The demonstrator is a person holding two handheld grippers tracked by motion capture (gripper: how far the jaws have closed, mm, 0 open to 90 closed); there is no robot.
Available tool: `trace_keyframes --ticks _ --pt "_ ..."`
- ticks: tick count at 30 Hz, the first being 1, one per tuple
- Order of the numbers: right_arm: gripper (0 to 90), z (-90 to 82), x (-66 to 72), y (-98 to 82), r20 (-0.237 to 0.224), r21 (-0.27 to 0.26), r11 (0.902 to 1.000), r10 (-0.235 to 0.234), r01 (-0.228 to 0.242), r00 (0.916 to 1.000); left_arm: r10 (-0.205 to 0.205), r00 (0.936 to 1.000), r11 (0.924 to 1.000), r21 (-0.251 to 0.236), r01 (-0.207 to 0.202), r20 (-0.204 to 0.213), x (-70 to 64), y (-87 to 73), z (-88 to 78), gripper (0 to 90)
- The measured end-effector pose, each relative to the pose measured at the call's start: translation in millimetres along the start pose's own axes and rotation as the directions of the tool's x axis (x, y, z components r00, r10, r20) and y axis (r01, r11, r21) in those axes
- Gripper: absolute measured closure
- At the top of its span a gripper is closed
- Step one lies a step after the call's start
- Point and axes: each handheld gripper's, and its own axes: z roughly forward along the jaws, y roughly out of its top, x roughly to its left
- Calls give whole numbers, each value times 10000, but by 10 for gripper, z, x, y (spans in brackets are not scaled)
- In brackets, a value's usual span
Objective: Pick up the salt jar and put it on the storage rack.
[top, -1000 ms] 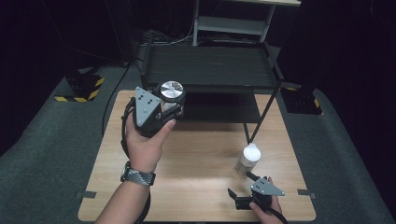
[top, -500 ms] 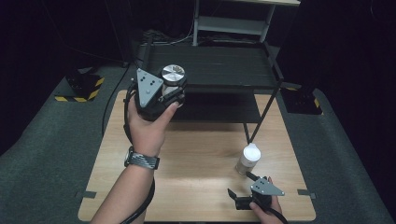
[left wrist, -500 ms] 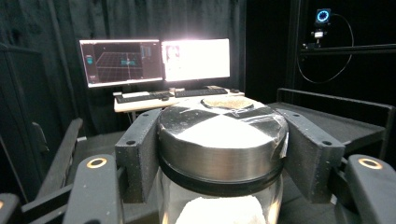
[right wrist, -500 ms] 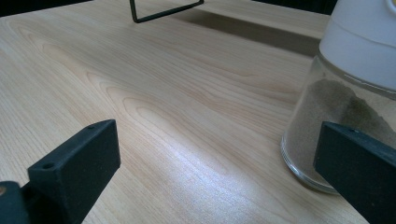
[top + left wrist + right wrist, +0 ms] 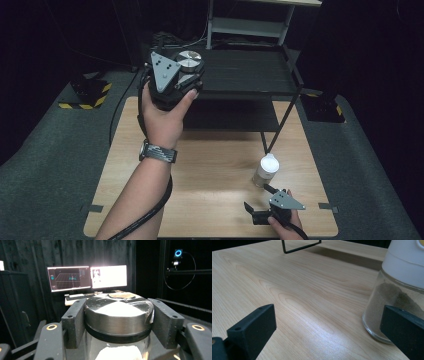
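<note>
Round glass jar [image 5: 117, 340], brushed-metal lid [image 5: 119, 315] — clamped in left gripper [image 5: 186, 75] jaws

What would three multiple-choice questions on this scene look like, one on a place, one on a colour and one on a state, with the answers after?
1. Where does the glass spice jar with the white cap stand?
A. on the light wooden table
B. on the black metal shelf rack
C. on the floor

2. What colour is the lid of the glass jar with the round metal lid?
A. red
B. silver
C. white

3. How is the left hand-held gripper?
A. wide open, nothing in it
B. lying on the table
C. shut on the metal-lidded jar

Answers: 1 A, it stands on the wood near the right hand-held gripper. 2 B, the lid shines silver. 3 C, both jaws press on the lid's sides.
</note>
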Motion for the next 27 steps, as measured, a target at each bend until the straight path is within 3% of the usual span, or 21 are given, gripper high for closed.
trace_keyframes --ticks 16,27 --pt "5 -3 -16 -7 -112 -39 10000 -56 55 9999 44 9990 9999 149 -38 -436 -54 40 387 349" --pt "5 -3 -29 -3 -208 -16 9999 -105 105 9997 -230 9972 9991 340 255 -715 -9 -42 581 349"
